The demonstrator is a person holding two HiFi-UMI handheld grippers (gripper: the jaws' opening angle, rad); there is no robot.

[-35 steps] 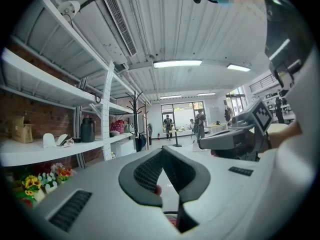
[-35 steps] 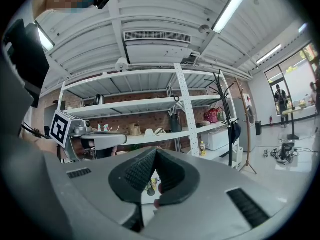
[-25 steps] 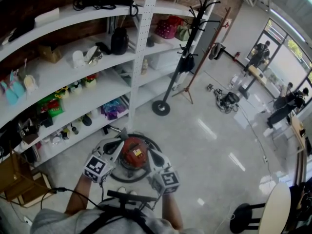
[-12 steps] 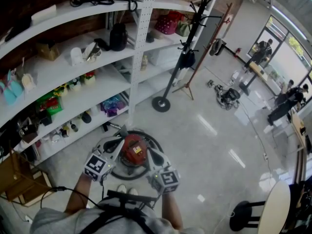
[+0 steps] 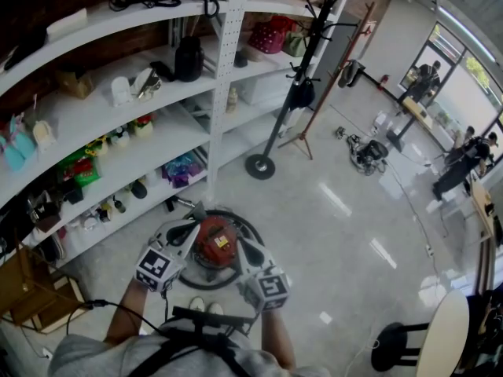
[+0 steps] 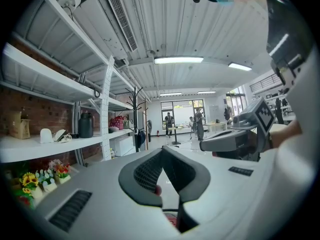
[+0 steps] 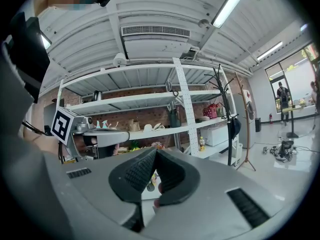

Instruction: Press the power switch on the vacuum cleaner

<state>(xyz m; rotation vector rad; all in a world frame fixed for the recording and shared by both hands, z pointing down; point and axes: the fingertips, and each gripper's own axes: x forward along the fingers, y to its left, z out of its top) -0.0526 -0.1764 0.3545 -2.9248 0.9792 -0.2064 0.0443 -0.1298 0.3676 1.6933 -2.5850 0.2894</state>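
The vacuum cleaner [image 5: 216, 242] is a red canister on the floor, ringed by its black hose. It lies straight below me in the head view. My left gripper [image 5: 189, 232] hovers over its left side and my right gripper [image 5: 244, 250] over its right side. I cannot tell whether either touches it. In the left gripper view the left gripper [image 6: 162, 150] has its jaws shut, tips together, nothing held, and a red sliver of the vacuum [image 6: 171, 218] shows below. In the right gripper view the right gripper [image 7: 156, 152] is likewise shut and empty. The power switch is not discernible.
White shelving [image 5: 118, 124] loaded with small items runs along the left, its upright post [image 5: 224, 93] just beyond the vacuum. A black coat stand [image 5: 263, 167] rises behind. A round stool [image 5: 440, 336] sits at the lower right. People stand far off by the windows [image 5: 452, 163].
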